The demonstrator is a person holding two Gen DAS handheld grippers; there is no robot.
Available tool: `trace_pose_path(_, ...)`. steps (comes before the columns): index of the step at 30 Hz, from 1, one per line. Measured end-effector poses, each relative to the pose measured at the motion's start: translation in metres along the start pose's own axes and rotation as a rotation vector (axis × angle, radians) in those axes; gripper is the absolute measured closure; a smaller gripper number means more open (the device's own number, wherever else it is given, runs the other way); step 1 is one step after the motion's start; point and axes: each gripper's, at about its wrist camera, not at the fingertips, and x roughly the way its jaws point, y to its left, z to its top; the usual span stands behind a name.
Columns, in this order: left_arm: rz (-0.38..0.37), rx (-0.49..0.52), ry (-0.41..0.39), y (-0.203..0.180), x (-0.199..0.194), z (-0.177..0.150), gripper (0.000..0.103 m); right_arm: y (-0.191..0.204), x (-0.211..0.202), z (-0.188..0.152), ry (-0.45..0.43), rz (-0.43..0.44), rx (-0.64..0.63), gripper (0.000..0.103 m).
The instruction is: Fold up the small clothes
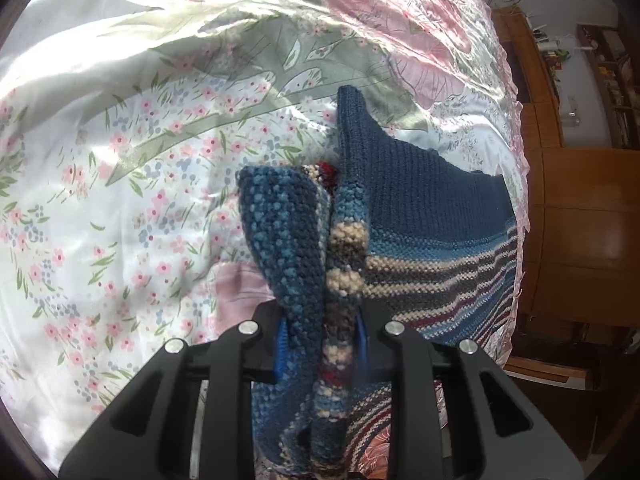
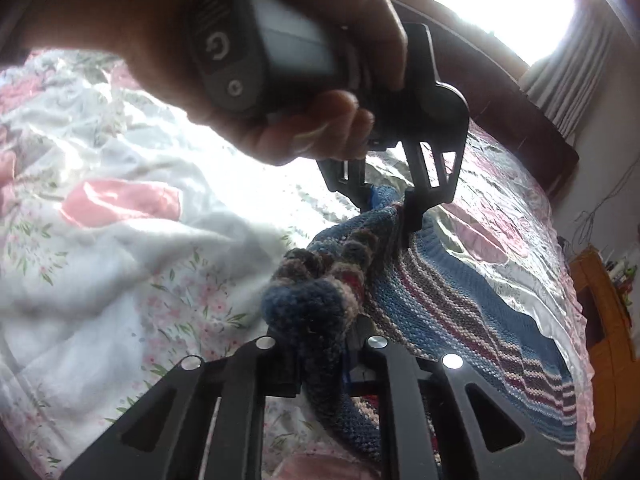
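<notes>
A small knitted sweater (image 1: 424, 216), dark blue with cream, grey and maroon stripes, lies partly on a floral bedspread (image 1: 132, 152). My left gripper (image 1: 322, 340) is shut on a bunched edge of it, and the knit stands up between the fingers. In the right wrist view the same sweater (image 2: 460, 304) stretches away to the right. My right gripper (image 2: 324, 344) is shut on another bunched part of it. The other gripper (image 2: 394, 206) shows there too, clamped on the sweater's far edge, with a person's hand (image 2: 280, 92) around its handle.
The bedspread's frilled edge (image 1: 516, 184) runs down the right, with wooden furniture (image 1: 576, 216) beyond it. A dark headboard (image 2: 516, 120) and a bright curtained window (image 2: 504, 4) stand behind the bed. A crumpled white quilt (image 2: 120, 184) lies to the left.
</notes>
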Motion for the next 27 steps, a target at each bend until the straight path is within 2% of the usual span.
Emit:
trace_pose_path(5, 0.029, 0.020, -0.026, -0.029, -0.023, -0.001, 0.080, -0.031, -0.027, 0.009, -0.039, 0.010, 0.093, 0.091)
trace_pose_path(14, 0.074, 0.094, -0.055, -0.102, -0.056, -0.006, 0.084, -0.075, -0.070, 0.017, -0.088, -0.009, 0.181, 0.091)
trace_pose_path(27, 0.114, 0.183, -0.071, -0.202, -0.056, -0.010, 0.084, -0.144, -0.117, 0.003, -0.127, -0.049, 0.293, 0.092)
